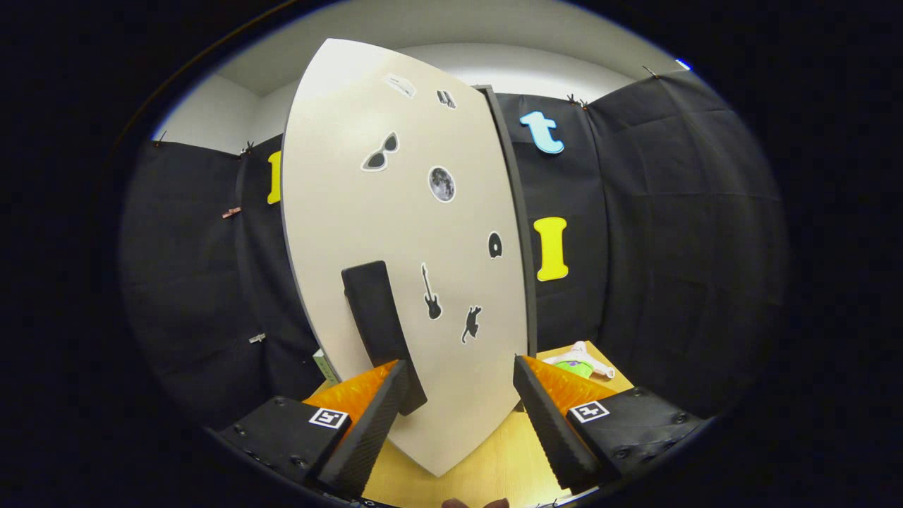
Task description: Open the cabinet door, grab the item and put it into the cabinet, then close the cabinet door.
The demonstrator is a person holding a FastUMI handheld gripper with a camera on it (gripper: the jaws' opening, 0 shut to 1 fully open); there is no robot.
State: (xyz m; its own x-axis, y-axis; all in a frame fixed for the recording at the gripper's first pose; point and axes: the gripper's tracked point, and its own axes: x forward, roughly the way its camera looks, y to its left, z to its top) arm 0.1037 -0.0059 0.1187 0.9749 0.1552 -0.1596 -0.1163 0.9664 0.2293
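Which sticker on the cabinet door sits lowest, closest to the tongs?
The cat sticker, just below and right of the guitar sticker. The open tongs sit right beneath it; the other stickers are higher on the door.

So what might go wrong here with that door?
The gripper is open, with the door right ahead and its black handle beside one finger, not between them. Closing now might miss the handle or pinch it off-centre and slip. The white and green toy lies on the table just past the door's edge; a careless sweep might knock it.
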